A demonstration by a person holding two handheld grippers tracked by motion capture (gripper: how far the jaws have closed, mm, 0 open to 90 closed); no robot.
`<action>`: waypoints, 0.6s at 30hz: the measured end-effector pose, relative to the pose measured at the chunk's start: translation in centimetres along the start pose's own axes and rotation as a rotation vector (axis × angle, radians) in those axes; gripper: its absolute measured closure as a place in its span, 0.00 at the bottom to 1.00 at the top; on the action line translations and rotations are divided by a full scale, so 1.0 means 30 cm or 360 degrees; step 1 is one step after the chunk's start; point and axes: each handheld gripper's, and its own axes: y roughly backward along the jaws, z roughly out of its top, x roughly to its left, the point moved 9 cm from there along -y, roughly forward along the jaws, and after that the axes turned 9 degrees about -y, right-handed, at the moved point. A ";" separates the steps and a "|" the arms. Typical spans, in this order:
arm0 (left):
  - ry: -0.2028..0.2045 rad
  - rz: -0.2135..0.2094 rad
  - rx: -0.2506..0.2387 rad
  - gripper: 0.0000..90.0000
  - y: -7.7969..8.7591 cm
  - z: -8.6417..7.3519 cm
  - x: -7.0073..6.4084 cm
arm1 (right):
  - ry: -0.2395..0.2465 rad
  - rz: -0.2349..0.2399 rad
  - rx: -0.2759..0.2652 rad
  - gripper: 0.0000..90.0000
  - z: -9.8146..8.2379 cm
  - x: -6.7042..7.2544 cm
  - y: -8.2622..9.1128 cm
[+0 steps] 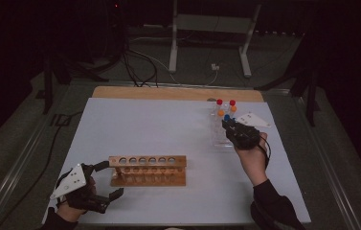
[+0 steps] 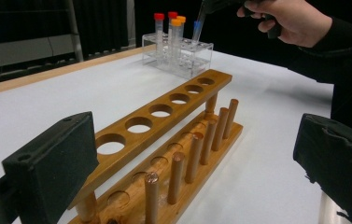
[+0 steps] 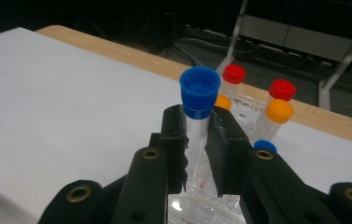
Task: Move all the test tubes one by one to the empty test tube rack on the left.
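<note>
At the left of the high view, the left gripper [image 1: 107, 179] rests on the white desk [image 1: 168, 124] with its jaws spread wide and nothing between them, just beside the near end of the wooden rack [image 1: 148, 170]. All six holes in that rack's top bar stand empty, as the left gripper view shows clearly.

Further right, near the far edge of the desk, stands the clear plastic rack [image 2: 178, 58], holding two red-capped tubes [image 3: 234, 74] and two orange-capped tubes [image 3: 279, 111]; another blue cap [image 3: 265, 145] sits low behind the right jaw, probably a tube seated deeper, though it is half hidden.

The right gripper [image 3: 196, 140] has its jaws closed on the blue-capped tube [image 3: 200, 91], gripping it just below the cap, upright and partly raised above the clear rack.

By the look of it, the work is moving tubes into the wooden rack, and it has barely begun: the first tube is being lifted out, none has been placed, and the others remain.
</note>
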 end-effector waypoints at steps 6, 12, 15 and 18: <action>0.0052 -0.0010 -0.0025 0.01 0.003 0.035 0.005 | -0.0010 0.0055 -0.0009 0.86 0.005 0.027 0.028; 0.0088 -0.0034 -0.0060 0.01 -0.006 0.097 0.039 | 0.0009 0.0157 0.0040 0.86 -0.037 0.082 0.062; 0.0046 -0.0033 -0.0067 0.01 -0.023 0.143 0.055 | 0.0005 0.0232 0.0063 0.86 -0.061 0.114 0.082; 0.0003 -0.0041 -0.0024 0.01 -0.060 0.180 0.062 | 0.0033 0.0262 0.0089 0.86 -0.079 0.137 0.090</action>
